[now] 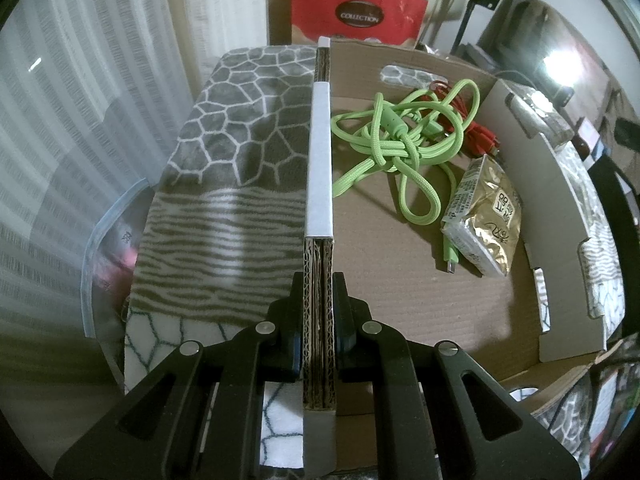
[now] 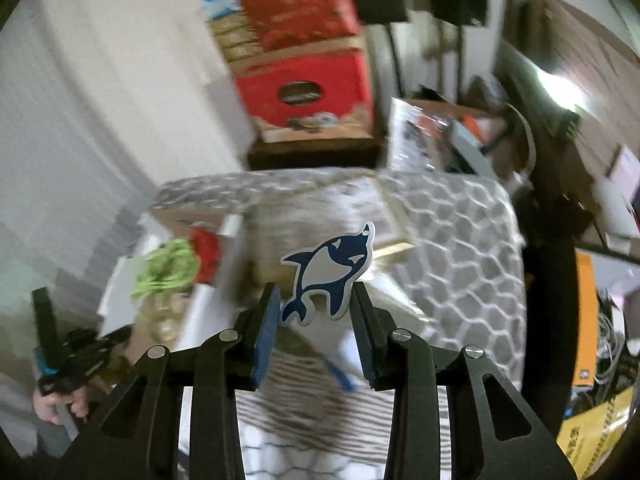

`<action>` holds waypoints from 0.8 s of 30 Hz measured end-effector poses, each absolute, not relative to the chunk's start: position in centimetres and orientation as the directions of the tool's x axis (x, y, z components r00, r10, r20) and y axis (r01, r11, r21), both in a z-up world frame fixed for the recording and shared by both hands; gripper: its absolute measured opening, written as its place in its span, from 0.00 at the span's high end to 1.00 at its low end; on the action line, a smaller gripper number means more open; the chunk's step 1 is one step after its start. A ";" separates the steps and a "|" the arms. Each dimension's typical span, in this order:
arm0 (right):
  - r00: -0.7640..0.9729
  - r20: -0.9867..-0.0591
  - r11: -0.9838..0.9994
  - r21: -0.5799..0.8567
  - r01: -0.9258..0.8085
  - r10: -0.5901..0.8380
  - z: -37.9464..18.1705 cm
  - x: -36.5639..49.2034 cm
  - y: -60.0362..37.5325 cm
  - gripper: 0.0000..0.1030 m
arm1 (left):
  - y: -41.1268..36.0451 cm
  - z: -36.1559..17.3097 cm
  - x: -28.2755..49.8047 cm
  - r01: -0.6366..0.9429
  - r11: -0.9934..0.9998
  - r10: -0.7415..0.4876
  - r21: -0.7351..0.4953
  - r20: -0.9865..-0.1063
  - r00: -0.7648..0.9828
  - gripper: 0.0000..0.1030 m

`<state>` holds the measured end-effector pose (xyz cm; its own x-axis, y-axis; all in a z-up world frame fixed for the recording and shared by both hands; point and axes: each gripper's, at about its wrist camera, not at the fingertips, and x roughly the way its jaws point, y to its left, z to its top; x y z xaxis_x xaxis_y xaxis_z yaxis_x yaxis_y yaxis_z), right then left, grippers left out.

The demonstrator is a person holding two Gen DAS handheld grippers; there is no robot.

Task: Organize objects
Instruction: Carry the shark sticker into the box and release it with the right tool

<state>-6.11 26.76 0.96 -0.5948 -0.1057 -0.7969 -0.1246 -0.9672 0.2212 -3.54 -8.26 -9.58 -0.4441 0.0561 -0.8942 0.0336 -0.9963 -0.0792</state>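
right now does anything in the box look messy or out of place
Yes: the green cable lies in a knotted tangle at the far end of the box, snarled with a red cable. A gold packet lies loose beside them. No damage or spill shows.

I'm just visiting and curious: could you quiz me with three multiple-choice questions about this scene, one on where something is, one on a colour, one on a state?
1. Where does the gold snack packet lie?
A. inside the cardboard box
B. on the blanket
C. in a gripper

2. What colour is the knotted cable?
A. blue
B. green
C. white

3. What is the right gripper doing?
A. hanging empty
B. clamping the box wall
C. holding a shark-shaped tag

Answers: A, it rests on the box floor; B, bright green braid; C, the tag sits between its fingers.
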 end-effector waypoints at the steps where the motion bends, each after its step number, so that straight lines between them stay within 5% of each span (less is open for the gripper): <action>1: -0.596 -0.794 -0.970 0.220 -0.103 -0.117 1.2 -6.4 25.8 0.66 | -8.2 -9.6 -3.5 0.034 -0.996 0.056 -0.079 -0.894 -0.444 0.90; 13: -0.520 -0.800 -0.954 0.251 0.167 -0.301 -1.1 -11.9 13.2 0.66 | -8.2 -9.6 -3.5 0.034 -0.996 0.054 -0.077 -0.895 -0.443 0.90; 24: -0.443 -0.865 -0.970 0.182 0.159 -0.235 -4.6 -11.9 11.1 0.65 | -8.2 -9.5 -3.5 0.036 -0.996 0.057 -0.081 -0.894 -0.444 0.90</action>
